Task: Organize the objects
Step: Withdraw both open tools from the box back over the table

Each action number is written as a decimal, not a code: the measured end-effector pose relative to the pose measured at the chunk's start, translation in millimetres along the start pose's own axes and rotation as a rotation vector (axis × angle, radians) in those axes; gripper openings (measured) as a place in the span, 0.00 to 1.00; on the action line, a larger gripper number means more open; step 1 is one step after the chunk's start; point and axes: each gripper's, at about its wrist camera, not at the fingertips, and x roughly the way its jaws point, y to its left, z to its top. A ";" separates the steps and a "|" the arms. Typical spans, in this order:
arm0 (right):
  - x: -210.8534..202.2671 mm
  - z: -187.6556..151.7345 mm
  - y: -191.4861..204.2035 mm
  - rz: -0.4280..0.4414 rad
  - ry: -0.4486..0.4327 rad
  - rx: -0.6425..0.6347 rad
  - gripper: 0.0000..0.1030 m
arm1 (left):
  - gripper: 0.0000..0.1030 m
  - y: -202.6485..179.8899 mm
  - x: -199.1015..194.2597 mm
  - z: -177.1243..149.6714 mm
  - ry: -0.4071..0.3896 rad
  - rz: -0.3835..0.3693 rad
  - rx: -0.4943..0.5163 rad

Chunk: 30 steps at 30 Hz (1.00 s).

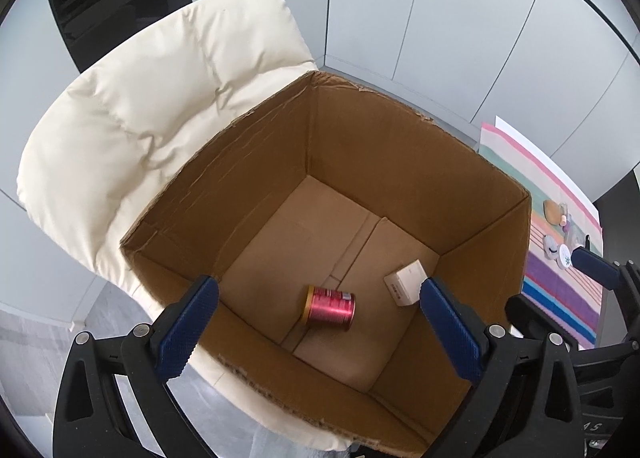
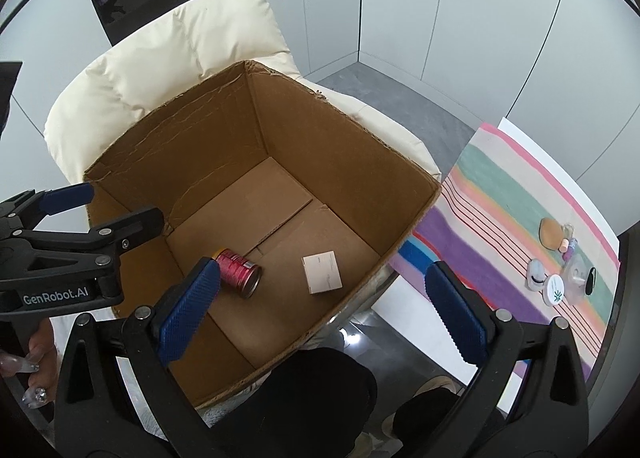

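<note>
From the left wrist view, the left claw (image 1: 318, 312) is wide open and holds nothing. Its two blue pads hang over the near edge of a big brown box (image 1: 400, 146). The box sits on a soft cream chair (image 1: 152, 106). On the box floor lies a red can (image 1: 330, 306), tipped on its side. Its long way runs from 9 o'clock to 3 o'clock, and its gold end points to 9 o'clock. A small white carton (image 1: 406, 283) lies flat at 2 o'clock from the can, near the right wall of the box. The two are close but apart. At 3 o'clock, past the box, is a striped cloth (image 1: 560, 298) with tiny things on it, too small to tell.

From the right wrist view, the right claw (image 2: 324, 304) is also wide open and empty, above the box's (image 2: 320, 130) near side. The can (image 2: 238, 272) lies on its side, its long way running from 10 o'clock to 4 o'clock, its open-looking silver end at 4 o'clock. The carton (image 2: 322, 272) lies flat at 3 o'clock from it, not touching. The left claw (image 2: 120, 206) shows at 9 o'clock, over the box's left edge. The striped cloth (image 2: 500, 218) covers a tabletop at 3 o'clock, with a round white jar (image 2: 555, 289) and other small bits.
</note>
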 end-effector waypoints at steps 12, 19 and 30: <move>-41.4 -33.8 -6.9 -0.003 -0.021 0.023 1.00 | 0.99 -6.5 -29.5 -38.9 0.007 -0.028 -0.002; -65.0 -61.5 -6.6 0.018 -0.016 0.030 1.00 | 0.99 -1.7 -49.9 -69.3 -0.006 -0.076 -0.064; -81.7 -73.0 -6.5 0.020 -0.043 0.042 1.00 | 0.99 -18.1 -48.9 -72.2 -0.019 -0.047 0.001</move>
